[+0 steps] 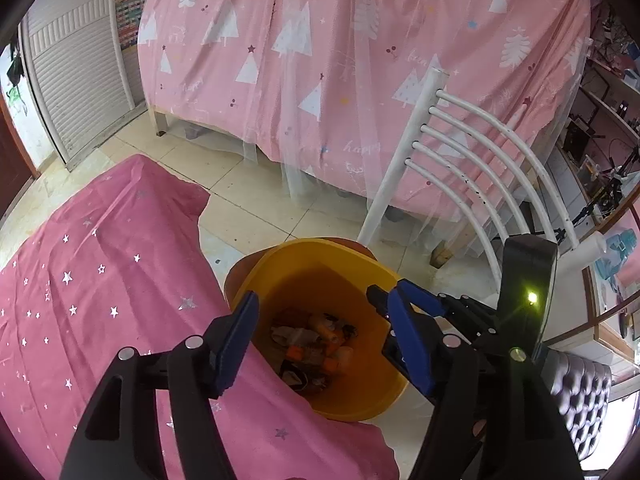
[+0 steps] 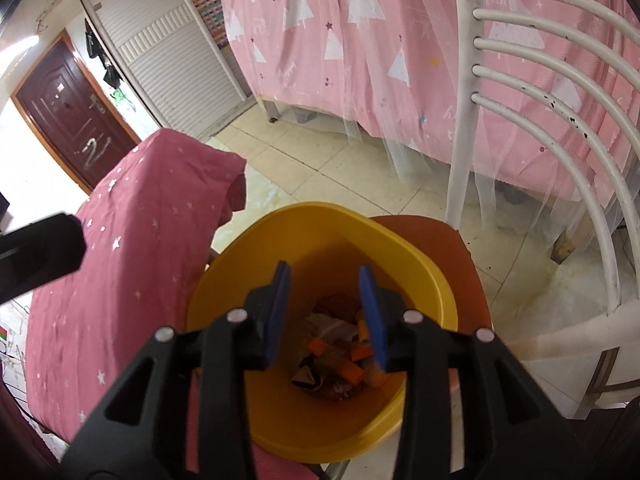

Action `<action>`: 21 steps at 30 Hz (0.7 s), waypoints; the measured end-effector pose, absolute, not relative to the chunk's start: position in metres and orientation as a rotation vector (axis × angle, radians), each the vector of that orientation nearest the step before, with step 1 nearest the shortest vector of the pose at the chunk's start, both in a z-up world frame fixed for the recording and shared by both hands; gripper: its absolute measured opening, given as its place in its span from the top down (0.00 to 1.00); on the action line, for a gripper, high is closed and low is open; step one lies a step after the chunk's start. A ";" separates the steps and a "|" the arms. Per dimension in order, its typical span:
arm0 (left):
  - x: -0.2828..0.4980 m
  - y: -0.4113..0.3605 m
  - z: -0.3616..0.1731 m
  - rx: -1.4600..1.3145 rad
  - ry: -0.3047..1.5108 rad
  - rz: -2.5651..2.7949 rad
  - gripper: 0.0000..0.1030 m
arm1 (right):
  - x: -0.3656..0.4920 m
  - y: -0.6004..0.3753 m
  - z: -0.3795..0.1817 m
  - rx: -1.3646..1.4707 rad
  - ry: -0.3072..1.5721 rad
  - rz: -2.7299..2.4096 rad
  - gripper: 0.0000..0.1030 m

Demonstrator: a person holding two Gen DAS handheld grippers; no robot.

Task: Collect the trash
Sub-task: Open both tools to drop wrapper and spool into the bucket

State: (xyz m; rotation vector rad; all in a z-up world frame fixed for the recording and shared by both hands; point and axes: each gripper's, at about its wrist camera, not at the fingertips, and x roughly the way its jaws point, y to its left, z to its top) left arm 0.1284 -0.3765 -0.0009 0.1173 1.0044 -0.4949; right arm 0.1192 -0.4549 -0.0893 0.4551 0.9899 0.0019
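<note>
The left gripper [image 1: 320,332] is held over the yellow bin [image 1: 320,264] with its jaws well apart and nothing between the blue pads. The right gripper [image 2: 326,312] is aimed into the same bin [image 2: 320,216], its jaws parted by a narrower gap, and nothing is gripped there either. The trash [image 2: 336,352], a heap of crumpled wrappers and orange scraps, is seen lying at the bottom of the bin. The bin is set on an orange-brown chair seat [image 2: 460,248], just beside a table draped in a starred pink cloth [image 1: 100,280]. A white chair back [image 1: 472,160] stands behind it, before a pink bed cover [image 1: 320,60]. Single pieces of trash cannot be told apart, and part of the heap is covered by the fingers.
</note>
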 end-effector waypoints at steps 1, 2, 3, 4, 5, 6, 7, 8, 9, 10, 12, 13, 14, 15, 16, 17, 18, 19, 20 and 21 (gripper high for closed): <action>0.128 -0.374 0.000 0.114 1.003 -0.492 0.40 | 0.119 -0.454 -0.089 0.456 0.988 0.002 0.63; 0.128 -0.371 0.000 0.108 1.001 -0.492 0.38 | 0.118 -0.453 -0.088 0.455 0.985 0.005 0.58; 0.128 -0.368 0.001 0.102 0.998 -0.493 0.37 | 0.118 -0.453 -0.087 0.455 0.983 0.007 0.55; 0.128 -0.365 0.001 0.100 0.995 -0.493 0.35 | 0.118 -0.451 -0.086 0.454 0.980 0.010 0.49; 0.127 -0.361 0.002 0.096 0.989 -0.490 0.34 | 0.119 -0.451 -0.086 0.450 0.979 0.012 0.44; 0.127 -0.357 0.003 0.093 0.983 -0.487 0.33 | 0.119 -0.449 -0.085 0.443 0.979 0.010 0.42; 0.126 -0.354 0.004 0.089 0.976 -0.484 0.32 | 0.119 -0.447 -0.084 0.436 0.977 0.008 0.40; 0.126 -0.348 0.005 0.084 0.970 -0.478 0.31 | 0.119 -0.445 -0.084 0.434 0.977 0.011 0.38; 0.126 -0.344 0.006 0.080 0.965 -0.474 0.31 | 0.119 -0.443 -0.084 0.434 0.977 0.014 0.38; 0.126 -0.341 0.008 0.076 0.960 -0.470 0.30 | 0.119 -0.441 -0.083 0.430 0.976 0.016 0.37; 0.125 -0.329 0.010 0.066 0.946 -0.460 0.30 | 0.121 -0.438 -0.081 0.423 0.972 0.021 0.35; 0.125 -0.326 0.011 0.064 0.939 -0.458 0.29 | 0.121 -0.437 -0.080 0.423 0.967 0.022 0.32; 0.124 -0.321 0.012 0.063 0.930 -0.452 0.28 | 0.121 -0.436 -0.078 0.423 0.958 0.019 0.29; 0.123 -0.314 0.014 0.064 0.915 -0.442 0.28 | 0.121 -0.435 -0.076 0.420 0.947 0.016 0.27; 0.121 -0.308 0.015 0.063 0.903 -0.435 0.27 | 0.120 -0.434 -0.071 0.418 0.929 0.017 0.23; 0.121 -0.305 0.016 0.062 0.895 -0.428 0.26 | 0.119 -0.433 -0.068 0.421 0.917 0.017 0.18; 0.120 -0.298 0.017 0.060 0.882 -0.416 0.26 | 0.119 -0.431 -0.064 0.422 0.903 0.016 0.16; 0.119 -0.291 0.018 0.056 0.872 -0.406 0.26 | 0.118 -0.429 -0.059 0.420 0.888 0.017 0.14; 0.118 -0.285 0.019 0.051 0.864 -0.398 0.26 | 0.118 -0.426 -0.054 0.417 0.876 0.020 0.12; 0.117 -0.277 0.020 0.046 0.852 -0.383 0.26 | 0.118 -0.425 -0.052 0.414 0.870 0.024 0.11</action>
